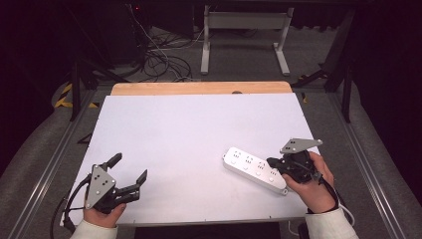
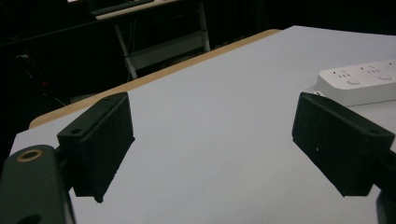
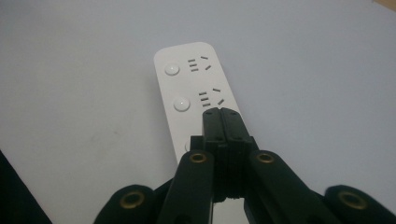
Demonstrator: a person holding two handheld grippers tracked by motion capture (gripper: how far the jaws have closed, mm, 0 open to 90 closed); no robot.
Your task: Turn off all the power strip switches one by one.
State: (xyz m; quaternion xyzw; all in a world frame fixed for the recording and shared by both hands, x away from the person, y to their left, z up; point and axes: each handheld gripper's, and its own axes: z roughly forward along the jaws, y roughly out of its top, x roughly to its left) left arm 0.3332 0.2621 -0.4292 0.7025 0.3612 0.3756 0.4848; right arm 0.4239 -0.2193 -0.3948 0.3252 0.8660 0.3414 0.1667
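Note:
A white power strip with several sockets and round buttons lies on the white table top at the right front. My right gripper hangs just above its near half, jaws pressed together with nothing between them; in the right gripper view the closed tips sit over the power strip. My left gripper rests at the front left with its jaws spread wide. Between its fingers lies only bare table, and the power strip's end shows far right.
A wooden strip edges the table's far side. Beyond it stand a white desk frame and a tangle of cables on the floor. Metal rails run along both sides of the table.

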